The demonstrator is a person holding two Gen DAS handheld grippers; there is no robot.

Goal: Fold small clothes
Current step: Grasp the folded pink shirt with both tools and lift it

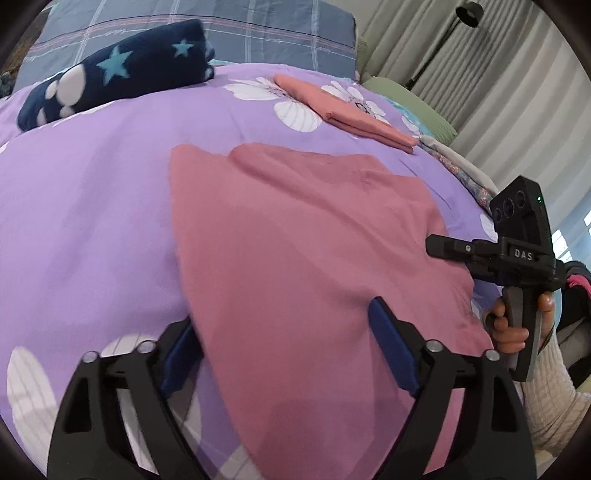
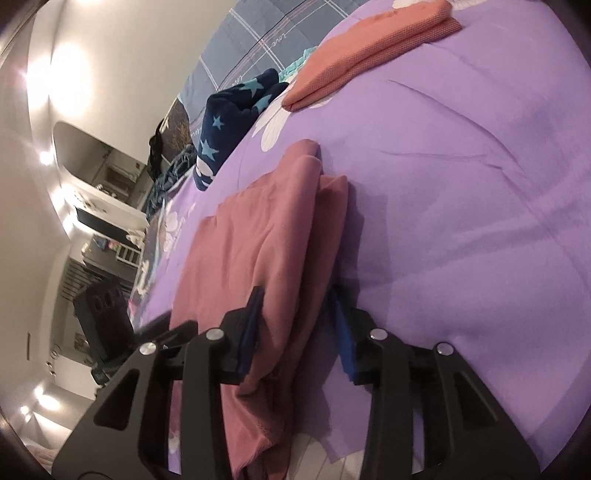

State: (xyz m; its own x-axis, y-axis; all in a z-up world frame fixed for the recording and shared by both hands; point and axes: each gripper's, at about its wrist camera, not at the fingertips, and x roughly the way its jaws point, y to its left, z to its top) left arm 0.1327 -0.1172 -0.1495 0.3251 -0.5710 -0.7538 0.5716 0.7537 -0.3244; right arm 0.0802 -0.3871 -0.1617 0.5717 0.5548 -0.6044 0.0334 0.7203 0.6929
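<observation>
A dusty pink garment (image 1: 303, 236) lies spread on the purple flowered bedspread (image 1: 92, 192). My left gripper (image 1: 286, 350) is open, its blue pads either side of the garment's near corner, one pad partly under the cloth edge. In the right wrist view the same garment (image 2: 258, 236) lies in folded layers. My right gripper (image 2: 295, 332) is open around its right edge, not pinching it. The right gripper also shows in the left wrist view (image 1: 517, 258), held by a hand at the garment's right side.
A folded salmon cloth (image 1: 343, 107) lies at the far right of the bed, also in the right wrist view (image 2: 369, 51). A folded navy star blanket (image 1: 118, 81) lies at the far left. A grey plaid pillow (image 1: 258, 33) is behind. Curtains (image 1: 480, 74) hang at right.
</observation>
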